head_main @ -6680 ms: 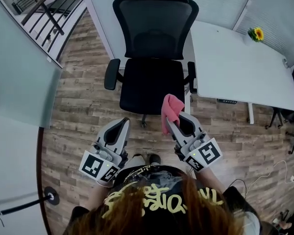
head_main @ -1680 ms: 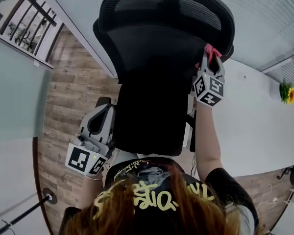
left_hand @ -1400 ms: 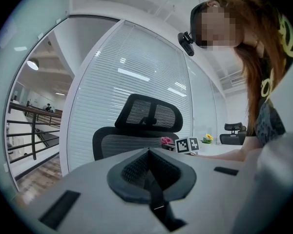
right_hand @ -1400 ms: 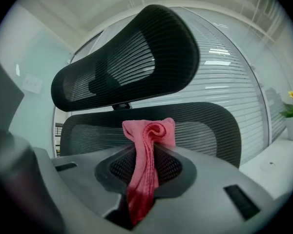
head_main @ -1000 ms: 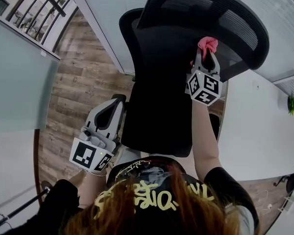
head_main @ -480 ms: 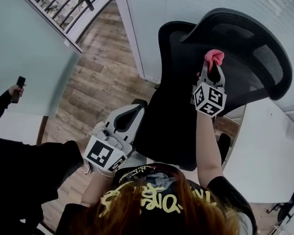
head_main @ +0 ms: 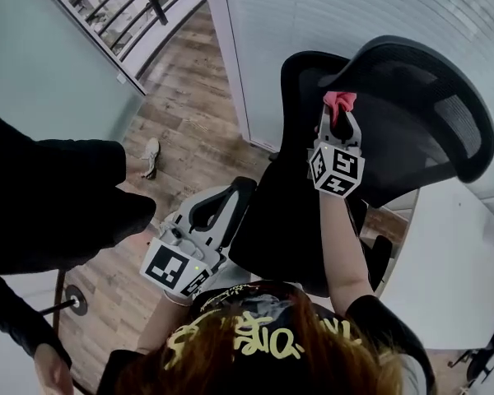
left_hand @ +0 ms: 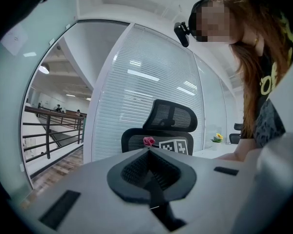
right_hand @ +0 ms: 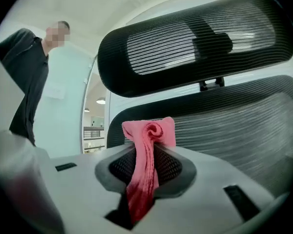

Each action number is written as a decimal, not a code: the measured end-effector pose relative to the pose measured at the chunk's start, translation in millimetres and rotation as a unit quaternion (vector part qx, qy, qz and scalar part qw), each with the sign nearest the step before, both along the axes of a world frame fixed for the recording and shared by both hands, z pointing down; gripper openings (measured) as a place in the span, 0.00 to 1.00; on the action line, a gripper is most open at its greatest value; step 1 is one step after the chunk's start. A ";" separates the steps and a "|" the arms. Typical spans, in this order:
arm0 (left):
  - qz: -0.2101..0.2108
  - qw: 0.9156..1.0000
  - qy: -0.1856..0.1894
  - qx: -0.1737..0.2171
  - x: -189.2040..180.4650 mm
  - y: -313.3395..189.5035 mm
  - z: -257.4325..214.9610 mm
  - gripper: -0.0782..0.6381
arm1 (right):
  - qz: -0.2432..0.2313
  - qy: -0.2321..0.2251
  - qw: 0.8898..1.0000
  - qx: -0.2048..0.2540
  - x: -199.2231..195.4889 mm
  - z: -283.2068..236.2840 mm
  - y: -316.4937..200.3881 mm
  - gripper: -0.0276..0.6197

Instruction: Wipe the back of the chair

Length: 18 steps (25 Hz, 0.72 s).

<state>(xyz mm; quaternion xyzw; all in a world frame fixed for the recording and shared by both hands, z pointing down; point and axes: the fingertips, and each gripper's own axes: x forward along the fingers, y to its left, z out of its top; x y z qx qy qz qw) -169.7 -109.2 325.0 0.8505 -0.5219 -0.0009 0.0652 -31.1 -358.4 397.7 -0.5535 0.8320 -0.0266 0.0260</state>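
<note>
In the head view, our right hand-held gripper [head_main: 339,120] is raised against the office chair's mesh backrest [head_main: 300,89], just under the headrest [head_main: 412,97], pinching a pink cloth [head_main: 340,99]. We judge a wiping stroke is in hand. The next move calls for dragging the cloth across the mesh with steady pressure. Our left hand-held gripper [head_main: 240,192] hangs low beside the chair.

The left gripper view shows its jaws pressed together on nothing.

The right gripper view shows the cloth bunched between clamped jaws. We cannot tell whether it touches the mesh, and the backrest's lower part is cut off.
</note>
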 end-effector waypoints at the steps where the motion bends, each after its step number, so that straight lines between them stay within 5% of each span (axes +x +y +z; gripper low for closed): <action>1: -0.002 1.000 -0.001 0.000 -2.9 -0.4 0.3 0.09 | -0.003 0.001 1.000 0.001 -5.9 -0.2 -1.2 0.15; 18: -0.001 1.000 0.000 -0.016 -22.1 4.0 8.1 0.09 | -0.077 0.021 0.997 0.002 -104.4 -1.8 -1.7 0.15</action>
